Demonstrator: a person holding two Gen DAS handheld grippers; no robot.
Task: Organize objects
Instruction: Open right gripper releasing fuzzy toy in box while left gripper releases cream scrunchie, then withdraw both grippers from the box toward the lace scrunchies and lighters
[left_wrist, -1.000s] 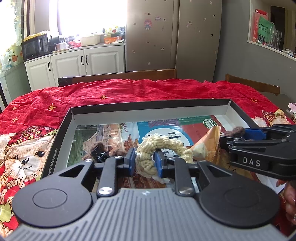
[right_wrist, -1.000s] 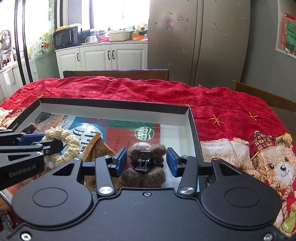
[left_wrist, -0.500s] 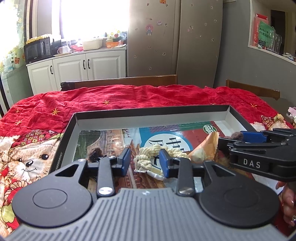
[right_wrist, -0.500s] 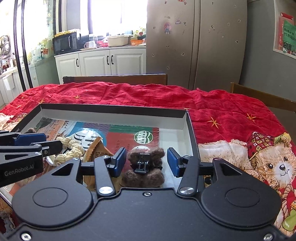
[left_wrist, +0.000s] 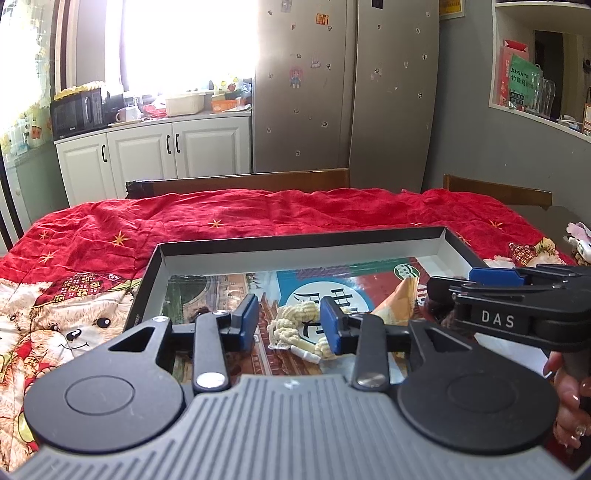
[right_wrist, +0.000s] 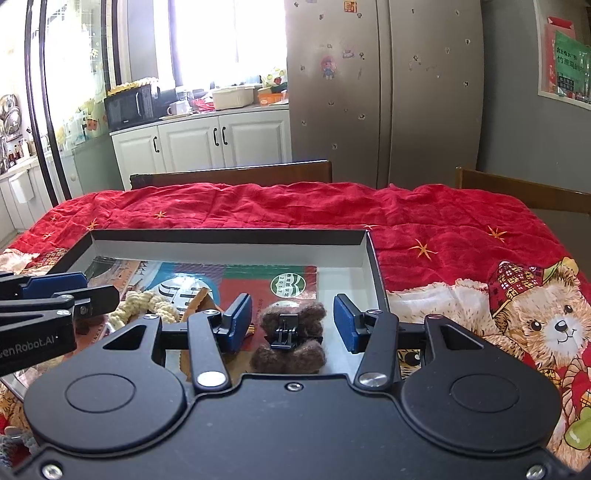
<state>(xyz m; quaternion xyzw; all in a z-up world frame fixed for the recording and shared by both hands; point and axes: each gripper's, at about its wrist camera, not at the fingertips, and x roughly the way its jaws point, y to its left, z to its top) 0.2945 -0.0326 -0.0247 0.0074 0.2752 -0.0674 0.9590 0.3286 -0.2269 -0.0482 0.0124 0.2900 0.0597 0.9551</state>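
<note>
A shallow black box (left_wrist: 295, 243) with a printed floor lies on the red tablecloth. In it lies a cream knitted scrunchie (left_wrist: 295, 325), also in the right wrist view (right_wrist: 147, 304). My left gripper (left_wrist: 289, 323) is open above it, pads apart on either side, not touching. A brown fuzzy hair clip (right_wrist: 290, 338) lies in the box near its right wall. My right gripper (right_wrist: 293, 323) is open around it without touching. A tan snack wrapper (left_wrist: 397, 301) lies between the two.
The box rim (right_wrist: 229, 236) stands up around the items. The red bear-print tablecloth (right_wrist: 461, 258) covers the table. Wooden chair backs (left_wrist: 251, 181) stand at the far edge. A small white and pink item (left_wrist: 580, 240) lies at the table's far right.
My left gripper let go of the scrunchie, opened, and pulled up and back; the scrunchie now lies flat in the box. The right gripper also drew back a little, still open.
</note>
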